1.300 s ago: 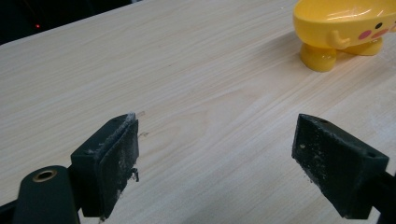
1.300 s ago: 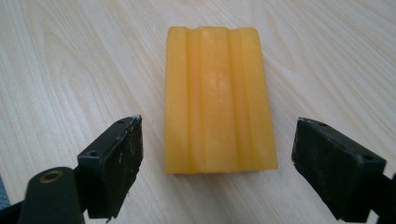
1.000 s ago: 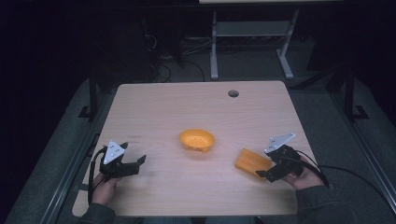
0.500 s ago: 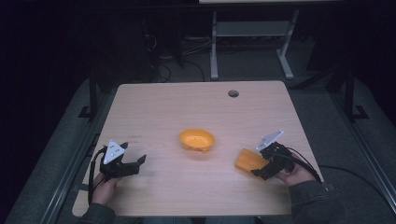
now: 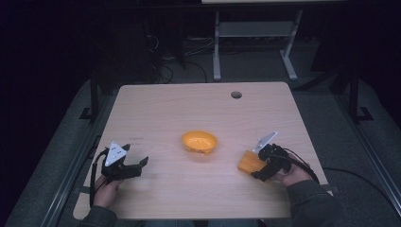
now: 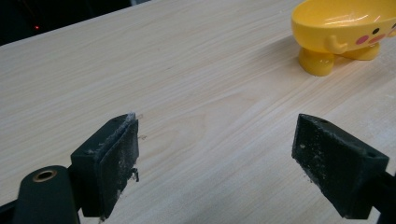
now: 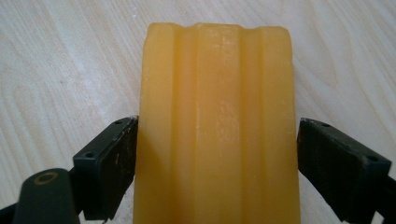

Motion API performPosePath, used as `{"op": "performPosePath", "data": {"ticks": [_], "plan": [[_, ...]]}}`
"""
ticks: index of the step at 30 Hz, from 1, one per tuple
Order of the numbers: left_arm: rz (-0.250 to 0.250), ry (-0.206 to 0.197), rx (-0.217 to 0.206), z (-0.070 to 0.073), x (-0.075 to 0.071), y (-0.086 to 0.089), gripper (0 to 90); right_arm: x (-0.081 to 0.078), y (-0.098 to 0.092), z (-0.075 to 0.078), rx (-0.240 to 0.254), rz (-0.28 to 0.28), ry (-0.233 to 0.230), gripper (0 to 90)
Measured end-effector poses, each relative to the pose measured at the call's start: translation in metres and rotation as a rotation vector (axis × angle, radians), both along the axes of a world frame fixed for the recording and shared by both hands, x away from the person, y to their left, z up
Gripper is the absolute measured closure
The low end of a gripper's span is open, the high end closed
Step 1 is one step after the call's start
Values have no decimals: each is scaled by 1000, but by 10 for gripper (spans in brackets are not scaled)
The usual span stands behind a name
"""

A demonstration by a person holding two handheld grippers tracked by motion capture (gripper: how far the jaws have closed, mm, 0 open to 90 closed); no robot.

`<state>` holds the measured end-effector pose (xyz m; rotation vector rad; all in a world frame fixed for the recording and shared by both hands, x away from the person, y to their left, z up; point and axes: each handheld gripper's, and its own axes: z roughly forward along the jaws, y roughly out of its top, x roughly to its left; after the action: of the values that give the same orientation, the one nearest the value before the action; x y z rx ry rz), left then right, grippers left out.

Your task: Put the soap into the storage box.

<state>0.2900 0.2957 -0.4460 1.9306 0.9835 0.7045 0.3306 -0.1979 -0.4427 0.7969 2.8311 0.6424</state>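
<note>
An orange ridged block (image 5: 248,163) is held over the table's right front, my right gripper (image 5: 258,168) shut on it. In the right gripper view the block (image 7: 217,116) stands between the two black jaws, both pressed to its sides, with bare wood beneath. A yellow-orange footed bowl (image 5: 199,142) with a painted face sits at the table's middle. In the left gripper view the bowl (image 6: 345,28) is at the upper right. My left gripper (image 5: 140,166) rests open near the left front edge, nothing between its fingers (image 6: 112,158).
The light wooden table (image 5: 189,104) has a round cable hole (image 5: 236,94) near its far edge. Behind it on the dark floor stand a white desk frame (image 5: 255,33) and some cables. Dark rails run along both sides of the table.
My right gripper has shifted a little to the left with the block in it. The left gripper and the bowl have stayed put.
</note>
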Motion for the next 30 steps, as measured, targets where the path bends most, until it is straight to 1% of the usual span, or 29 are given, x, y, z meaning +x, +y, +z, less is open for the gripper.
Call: {"op": "performPosePath", "data": {"ticks": [4, 6, 16, 26, 30], "plan": [[1, -1, -2, 0, 0, 0, 140, 2, 3, -2, -11, 4, 4, 142], [2, 0, -5, 0, 0, 1, 140, 2, 4, -3, -15, -2, 7, 142], [0, 0, -4, 0, 0, 0, 140, 6, 10, -8, -38, 14, 11, 149], [1, -1, -7, 0, 0, 0, 140, 7, 13, -9, -44, 33, 20, 188], [2, -3, -11, 0, 0, 1, 140, 7, 13, -9, -44, 31, 19, 195]]}}
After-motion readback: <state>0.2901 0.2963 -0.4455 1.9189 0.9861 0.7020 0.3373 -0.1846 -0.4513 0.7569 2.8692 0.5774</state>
